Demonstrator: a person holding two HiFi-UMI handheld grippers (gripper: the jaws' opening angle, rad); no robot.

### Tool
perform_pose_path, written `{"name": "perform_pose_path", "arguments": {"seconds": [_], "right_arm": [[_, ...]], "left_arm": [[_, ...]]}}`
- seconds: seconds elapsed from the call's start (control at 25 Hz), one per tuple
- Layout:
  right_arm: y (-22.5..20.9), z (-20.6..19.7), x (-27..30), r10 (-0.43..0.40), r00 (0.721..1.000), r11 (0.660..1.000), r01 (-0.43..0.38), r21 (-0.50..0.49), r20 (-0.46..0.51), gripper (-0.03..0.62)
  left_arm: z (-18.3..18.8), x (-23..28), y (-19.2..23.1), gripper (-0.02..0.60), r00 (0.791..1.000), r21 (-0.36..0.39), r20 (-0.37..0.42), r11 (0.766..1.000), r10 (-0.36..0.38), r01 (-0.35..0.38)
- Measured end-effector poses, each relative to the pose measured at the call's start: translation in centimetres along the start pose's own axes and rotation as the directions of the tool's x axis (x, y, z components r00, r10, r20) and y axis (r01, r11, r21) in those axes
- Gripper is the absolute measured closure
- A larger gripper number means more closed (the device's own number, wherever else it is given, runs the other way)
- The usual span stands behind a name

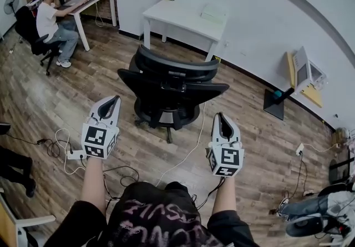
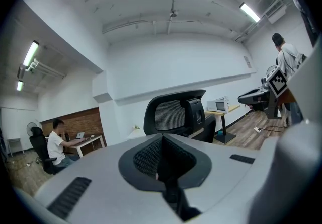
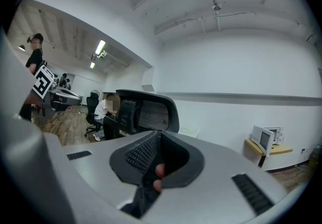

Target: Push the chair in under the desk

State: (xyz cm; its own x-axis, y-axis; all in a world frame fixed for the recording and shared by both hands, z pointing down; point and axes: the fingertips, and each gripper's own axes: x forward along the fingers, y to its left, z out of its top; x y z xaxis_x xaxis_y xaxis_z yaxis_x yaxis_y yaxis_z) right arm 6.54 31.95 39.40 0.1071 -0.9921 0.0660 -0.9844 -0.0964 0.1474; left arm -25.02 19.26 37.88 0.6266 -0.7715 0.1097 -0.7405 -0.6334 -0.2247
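The chair (image 1: pixel 169 87) stands well apart from the white worktop (image 1: pixel 183 18), unpushed; we hold our left hand-held gripper (image 1: pixel 112 100) and right hand-held gripper (image 1: pixel 221 116) closed, empty, behind it.

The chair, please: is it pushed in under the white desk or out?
Out: the chair stands on open floor in front of the white desk, not beneath it.

The head view looks steeply down from above on the black chair (image 1: pixel 169 87) and the white table (image 1: pixel 183 18) beyond it. The left gripper view and right gripper view look about level from lower and nearer; all three share the chair's back.
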Motion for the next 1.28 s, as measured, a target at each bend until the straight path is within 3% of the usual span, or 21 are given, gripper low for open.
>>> {"name": "perform_pose_path", "arguments": {"seconds": [0.48, 0.92, 1.16, 1.28], "right_arm": [[0.1, -1.5, 2.0, -0.005, 1.0, 1.0, 0.004, -0.025, -0.029, 0.562], [-3.0, -2.3, 8.4, 0.059, 0.997, 0.998, -0.06, -0.001, -0.049, 0.56], [-4.7, -3.5, 11.8, 0.108, 0.992, 0.994, -0.109, -0.016, -0.065, 0.559], [-5.2, -4.0, 12.9, 0.148, 0.986, 0.988, -0.152, -0.042, -0.077, 0.526]], "left_arm": [[-1.6, 2.8, 0.8, 0.565, 0.999, 0.0, -0.026, 1.0, -0.029, 0.029], [-2.0, 8.5, 2.4, 0.565, 0.996, 0.01, -0.093, 1.0, 0.009, -0.008], [-2.5, 11.7, 2.3, 0.564, 0.991, 0.051, -0.131, 0.998, 0.028, -0.022], [-2.8, 12.6, 2.1, 0.563, 0.987, 0.071, -0.156, 0.997, 0.044, -0.033]]}}
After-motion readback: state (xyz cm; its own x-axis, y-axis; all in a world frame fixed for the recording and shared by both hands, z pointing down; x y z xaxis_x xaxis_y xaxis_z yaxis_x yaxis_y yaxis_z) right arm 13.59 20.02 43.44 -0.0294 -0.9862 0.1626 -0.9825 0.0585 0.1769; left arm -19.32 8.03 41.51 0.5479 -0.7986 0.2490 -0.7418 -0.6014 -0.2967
